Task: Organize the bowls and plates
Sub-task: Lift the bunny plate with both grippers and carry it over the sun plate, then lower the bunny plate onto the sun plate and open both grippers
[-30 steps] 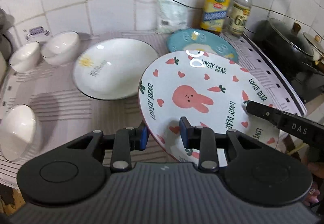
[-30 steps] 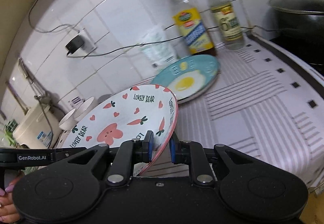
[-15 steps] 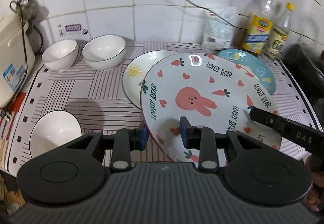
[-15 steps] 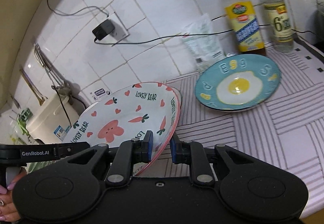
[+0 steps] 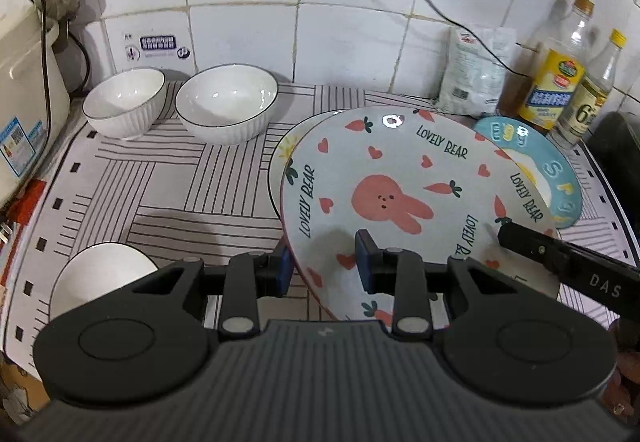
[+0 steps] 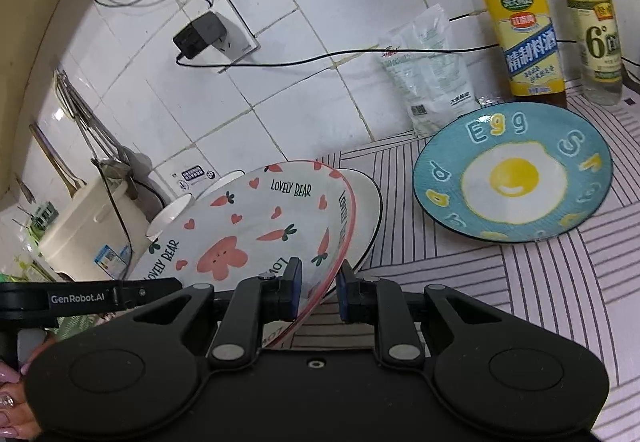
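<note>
A white plate with a pink rabbit, carrots and "LOVELY BEAR" [image 5: 400, 178] [image 6: 240, 238] is held tilted above the striped mat by both grippers. My left gripper [image 5: 325, 266] is shut on its near rim. My right gripper [image 6: 320, 292] is shut on its right rim, and one of its fingers [image 5: 520, 242] shows in the left wrist view. Under the rabbit plate lies a white plate with a sun drawing [image 5: 280, 154] [image 6: 368, 210], mostly hidden. A blue egg plate [image 5: 560, 178] [image 6: 512, 170] lies to the right. Three white bowls [image 5: 124, 102] [image 5: 226, 102] [image 5: 104, 274] stand at the left.
Two bottles [image 6: 516, 22] [image 6: 596, 34] and a bag [image 6: 432, 74] stand against the tiled wall behind the egg plate. A cream rice cooker [image 5: 24, 122] is at the far left, a dark pot [image 5: 616, 138] at the right. A cable [image 6: 320, 58] runs from the wall socket.
Both grippers have carried the rabbit plate to the left, from beside the egg plate to over the white sun plate. Both grips look the same.
</note>
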